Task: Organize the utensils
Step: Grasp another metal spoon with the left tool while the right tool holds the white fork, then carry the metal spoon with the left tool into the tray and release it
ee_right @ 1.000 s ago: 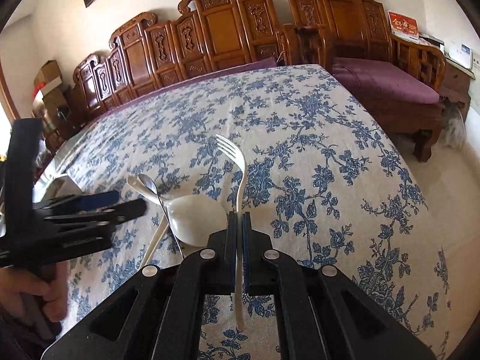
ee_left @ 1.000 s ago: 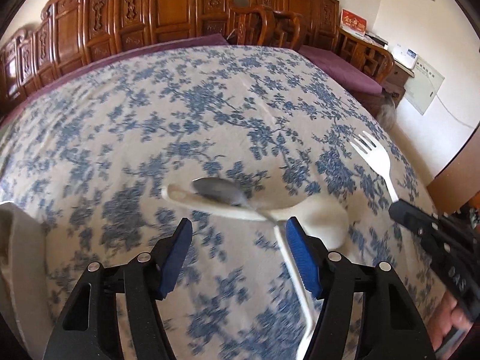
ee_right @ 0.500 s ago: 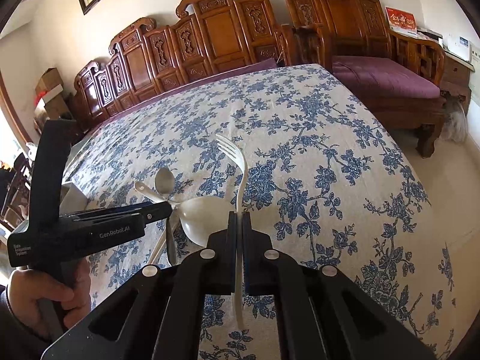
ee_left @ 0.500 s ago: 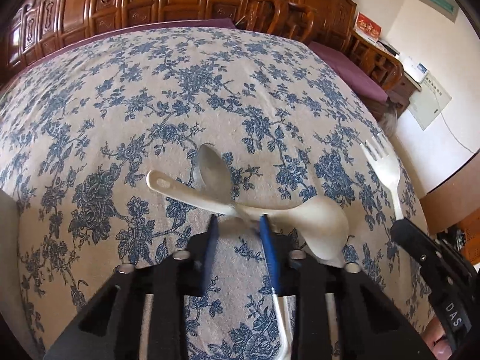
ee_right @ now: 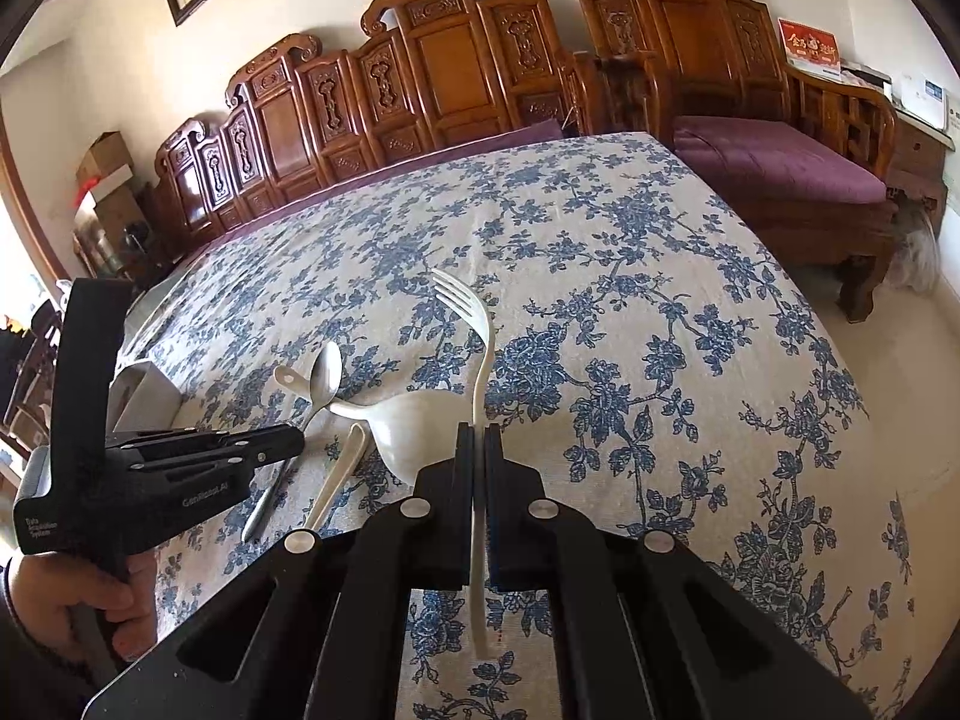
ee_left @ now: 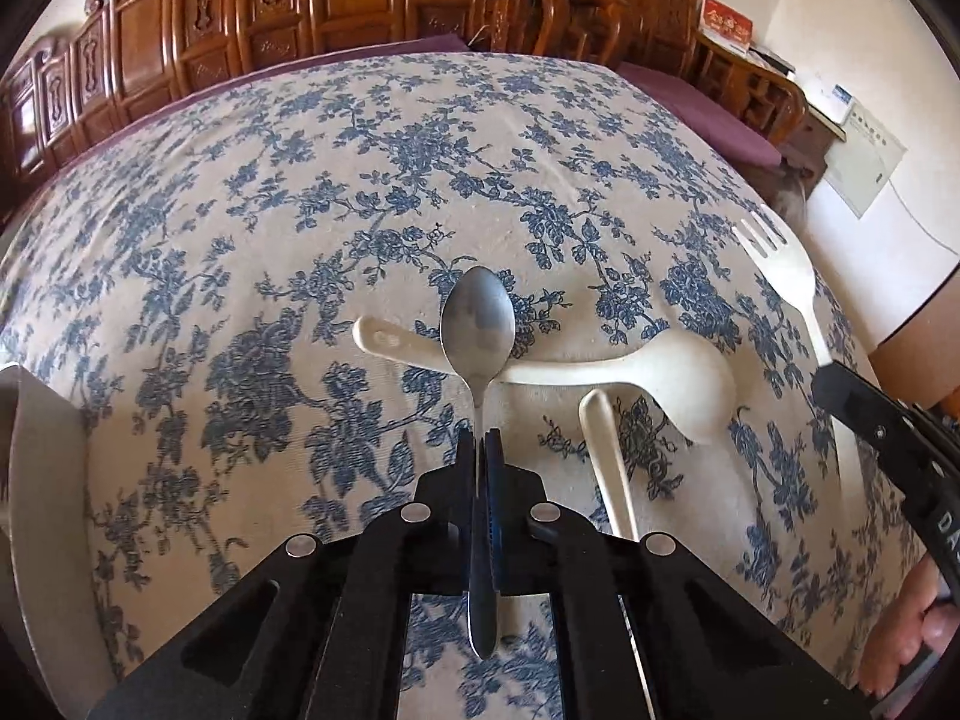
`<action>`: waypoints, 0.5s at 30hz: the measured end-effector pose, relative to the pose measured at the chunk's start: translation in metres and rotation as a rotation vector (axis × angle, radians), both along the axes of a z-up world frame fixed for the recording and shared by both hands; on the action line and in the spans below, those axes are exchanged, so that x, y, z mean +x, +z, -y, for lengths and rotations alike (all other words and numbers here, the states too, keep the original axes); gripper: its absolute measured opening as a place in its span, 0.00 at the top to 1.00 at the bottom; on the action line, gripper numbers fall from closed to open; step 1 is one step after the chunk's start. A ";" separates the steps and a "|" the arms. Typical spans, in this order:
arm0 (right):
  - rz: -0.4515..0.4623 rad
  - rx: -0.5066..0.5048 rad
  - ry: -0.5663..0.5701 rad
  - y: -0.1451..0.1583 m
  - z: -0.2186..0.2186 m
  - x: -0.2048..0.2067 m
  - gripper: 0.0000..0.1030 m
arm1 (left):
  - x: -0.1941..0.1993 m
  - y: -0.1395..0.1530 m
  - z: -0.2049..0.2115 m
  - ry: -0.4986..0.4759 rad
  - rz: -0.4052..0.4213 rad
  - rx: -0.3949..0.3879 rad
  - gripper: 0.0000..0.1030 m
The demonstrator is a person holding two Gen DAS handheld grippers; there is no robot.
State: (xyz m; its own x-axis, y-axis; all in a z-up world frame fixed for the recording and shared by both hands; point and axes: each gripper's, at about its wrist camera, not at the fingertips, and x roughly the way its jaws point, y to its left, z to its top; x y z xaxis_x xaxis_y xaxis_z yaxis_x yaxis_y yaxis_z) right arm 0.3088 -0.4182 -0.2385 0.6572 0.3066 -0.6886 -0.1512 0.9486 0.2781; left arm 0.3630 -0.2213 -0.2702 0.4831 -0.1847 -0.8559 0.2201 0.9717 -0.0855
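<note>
Left claw (ee_left: 480, 444): clenched on the handle of the metal spoon (ee_left: 477, 324), whose bowl is seen at centre frame, over the ladle's handle.
Right claw (ee_right: 474, 438): clenched on the stem of the white fork (ee_right: 474, 324), tines raised toward upper centre.
On the desk (ee_left: 300, 180): a white ladle (ee_left: 678, 372) is left lying right of centre; a slim white spoon (ee_left: 606, 450) is seen just below it.
Tray (ee_left: 36, 510): a pale edge is glimpsed at lower left; its contents cannot be told.
Progress: judged early; two utensils are gripped, none is seen sorted, two are untouched.
</note>
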 end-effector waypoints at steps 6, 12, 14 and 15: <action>0.008 -0.007 0.018 0.004 -0.008 0.000 0.96 | -0.013 0.016 -0.009 -0.024 0.048 0.027 0.97; 0.035 -0.043 0.074 0.014 -0.038 -0.007 0.96 | -0.029 0.038 -0.024 -0.031 0.086 0.034 0.97; 0.044 -0.066 0.096 0.017 -0.051 -0.009 0.96 | -0.035 0.045 -0.032 -0.029 0.097 0.035 0.97; 0.049 -0.076 0.109 0.018 -0.059 -0.011 0.96 | -0.037 0.047 -0.035 -0.027 0.101 0.036 0.97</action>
